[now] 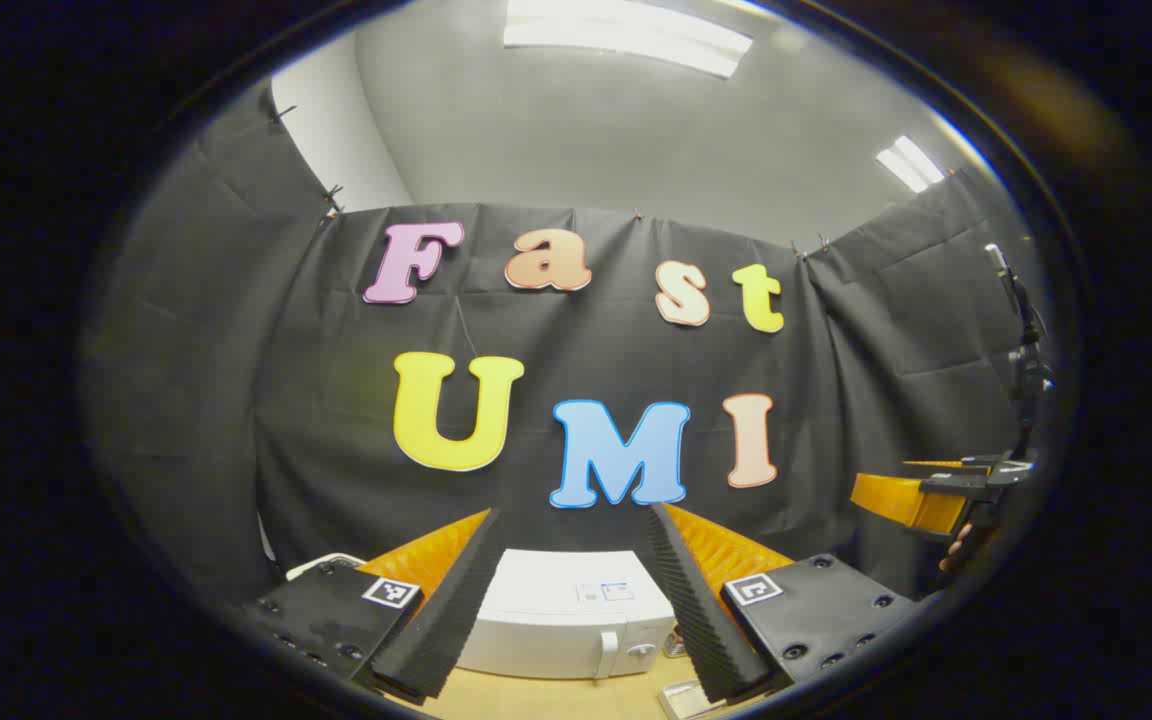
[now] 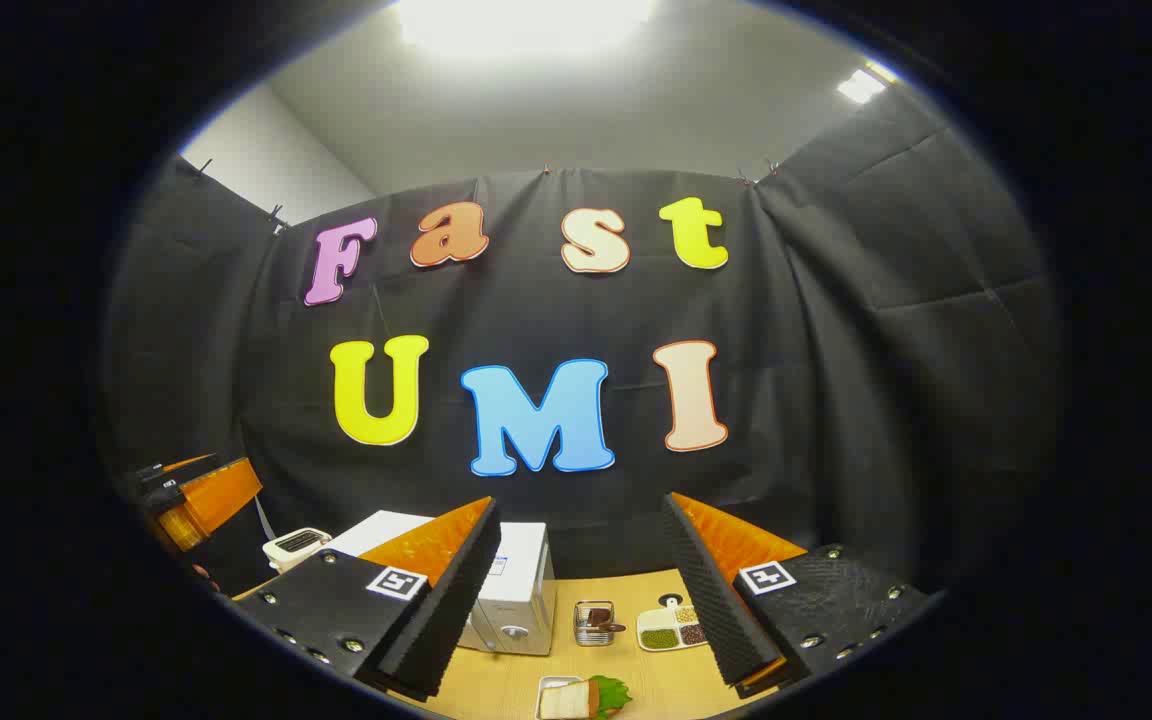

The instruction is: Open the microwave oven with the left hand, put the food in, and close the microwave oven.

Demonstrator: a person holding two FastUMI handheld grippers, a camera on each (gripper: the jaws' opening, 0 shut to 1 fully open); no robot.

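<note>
Microwave (image 1: pixel 561 625) looks like smooth glossy plastic, table (image 2: pixel 636 675) is matt pale wood, and both grippers' finger pads (image 1: pixel 681 590) are ribbed foam.

White microwave (image 1: pixel 561 615) sits between the open left gripper (image 1: pixel 566 600) fingers; tan wooden table (image 2: pixel 636 670) below; green lettuce (image 2: pixel 614 690) beside pale bread (image 2: pixel 566 700).

A wooden table (image 2: pixel 626 665) carries microwave (image 2: pixel 516 590), toaster (image 2: pixel 296 546), sandwich plate (image 2: pixel 576 698), sectioned dish (image 2: pixel 671 630).
</note>
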